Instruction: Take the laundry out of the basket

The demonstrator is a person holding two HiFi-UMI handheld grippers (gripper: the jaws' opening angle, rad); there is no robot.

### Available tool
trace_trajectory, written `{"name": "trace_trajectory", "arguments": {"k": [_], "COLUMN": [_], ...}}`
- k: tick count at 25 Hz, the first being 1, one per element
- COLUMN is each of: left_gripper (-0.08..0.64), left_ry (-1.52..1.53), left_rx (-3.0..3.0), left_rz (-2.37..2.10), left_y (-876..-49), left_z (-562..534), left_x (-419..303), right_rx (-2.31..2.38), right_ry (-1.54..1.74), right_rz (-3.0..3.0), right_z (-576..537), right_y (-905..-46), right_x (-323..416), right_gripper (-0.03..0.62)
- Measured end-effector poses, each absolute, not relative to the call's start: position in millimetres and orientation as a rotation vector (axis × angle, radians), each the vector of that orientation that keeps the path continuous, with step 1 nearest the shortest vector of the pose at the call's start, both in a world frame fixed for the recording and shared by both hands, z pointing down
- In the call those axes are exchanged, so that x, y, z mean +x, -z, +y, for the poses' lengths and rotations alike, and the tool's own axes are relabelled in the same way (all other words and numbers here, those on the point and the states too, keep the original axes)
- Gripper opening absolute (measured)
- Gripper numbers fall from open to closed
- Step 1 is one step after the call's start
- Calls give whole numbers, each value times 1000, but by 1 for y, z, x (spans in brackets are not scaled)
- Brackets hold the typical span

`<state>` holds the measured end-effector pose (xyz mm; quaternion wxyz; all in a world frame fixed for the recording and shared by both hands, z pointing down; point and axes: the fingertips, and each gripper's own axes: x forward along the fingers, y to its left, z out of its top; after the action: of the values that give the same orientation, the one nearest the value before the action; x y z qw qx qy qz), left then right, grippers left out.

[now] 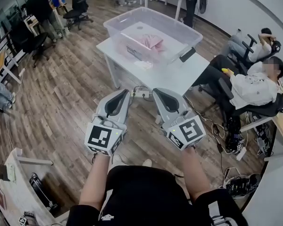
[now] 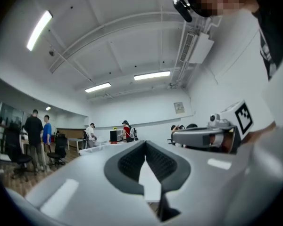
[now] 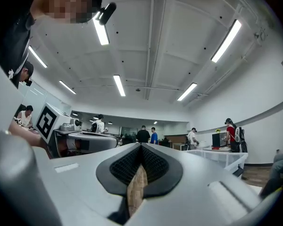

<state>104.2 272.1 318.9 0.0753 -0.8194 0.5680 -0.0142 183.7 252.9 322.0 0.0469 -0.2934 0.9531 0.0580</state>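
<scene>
Laundry not yet taken out: lay as a pink, crumpled bundle inside the clear basket on the white table, well ahead of both grippers. Touched by neither; judged the whole task left to do. Spread wider across the head view than up it, roughly along the basket's length; pointed no clear way, being bunched. Held left gripper and right gripper side by side, short of the table, jaws of each closed together on nothing.

Open floor before table; tall basket walls around laundry, top open.
</scene>
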Motion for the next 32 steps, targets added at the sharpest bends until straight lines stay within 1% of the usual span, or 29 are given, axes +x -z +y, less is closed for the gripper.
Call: {"name": "trace_trajectory", "arguments": {"k": [8,15,32], "left_gripper": [9,9,9], "left_ry": [101,146,139], "left_rx": [-2416,-2370,-2376], "left_rz": [1722,1752,1770], "left_y": [-324,-324,-332], "left_z": [273,270,212], "left_x": [109,94,49], "right_rx": [-869,-829,-816], "right_ry": [-157,-99,-129], "right_rz": [2922,2926,2968], "right_z": [249,243,189], "right_y": [-326,-330,-335], "right_x": [183,171,122], "right_gripper": [-2,-2,-2]}}
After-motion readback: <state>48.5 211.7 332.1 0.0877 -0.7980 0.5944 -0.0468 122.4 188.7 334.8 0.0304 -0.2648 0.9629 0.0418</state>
